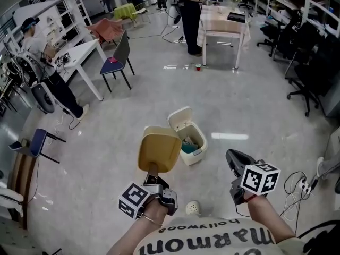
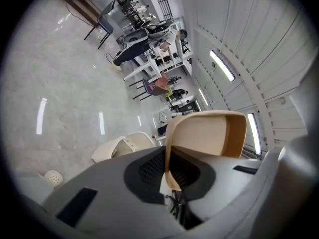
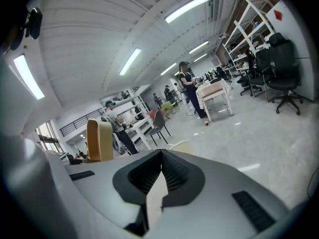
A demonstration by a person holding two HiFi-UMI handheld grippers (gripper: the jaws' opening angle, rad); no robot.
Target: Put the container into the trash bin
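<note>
Inspector: Hazards at this stage?
Operator: Left gripper [image 1: 153, 170] is clamped on one thin wall of the container [image 1: 159, 149], which is held in the air just short of the trash bin [image 1: 198, 152]. It is an edge hold only, and I judge a swing could twist it loose. The bin is partly filled, so the container may jam at the mouth.
Inspector: Surroundings?
Operator: Right gripper [image 1: 234, 158] closed, empty. Small white perforated object [image 1: 193, 207] on the floor by the feet, cables [image 1: 295, 184] to the right. Nothing stands between container and bin
</note>
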